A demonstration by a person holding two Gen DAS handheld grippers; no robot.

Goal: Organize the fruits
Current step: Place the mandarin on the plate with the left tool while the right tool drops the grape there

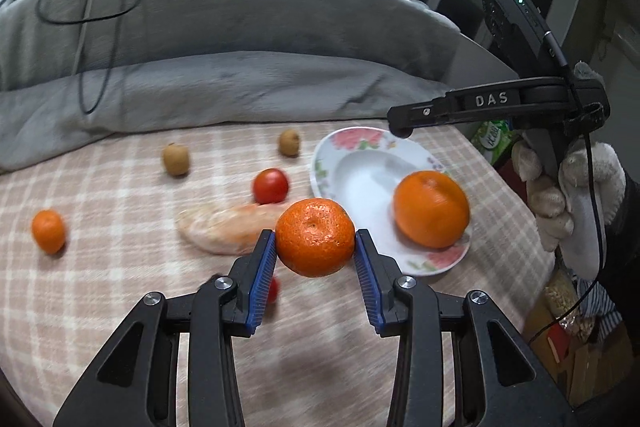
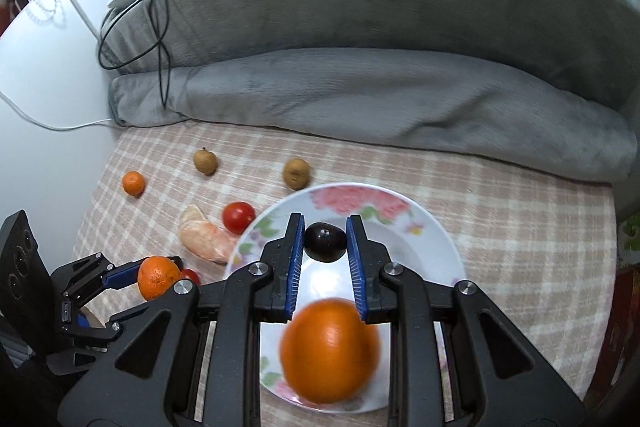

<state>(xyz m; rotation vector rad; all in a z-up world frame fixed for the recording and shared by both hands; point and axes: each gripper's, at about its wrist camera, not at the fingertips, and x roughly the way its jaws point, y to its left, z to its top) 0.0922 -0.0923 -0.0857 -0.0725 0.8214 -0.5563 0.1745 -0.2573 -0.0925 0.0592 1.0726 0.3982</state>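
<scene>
Both grippers loaded: I hold a mandarin on the left and a dark fruit on the right, over the checked cloth and plate.

My left gripper (image 1: 315,241) is clamped on the mandarin (image 1: 315,237), carried clear of the checked cloth (image 1: 120,307) just beside the floral plate (image 1: 332,155). My right gripper (image 2: 323,239) grips a small dark fruit (image 2: 325,242) above the plate, where a large orange (image 1: 431,209) sits near the rim. On the cloth lie peeled citrus segments (image 1: 224,229), a tomato (image 1: 270,185), two brown fruits (image 1: 175,159) (image 1: 289,143) and a small orange (image 1: 48,231). A grey blanket (image 1: 240,67) lies behind.
</scene>
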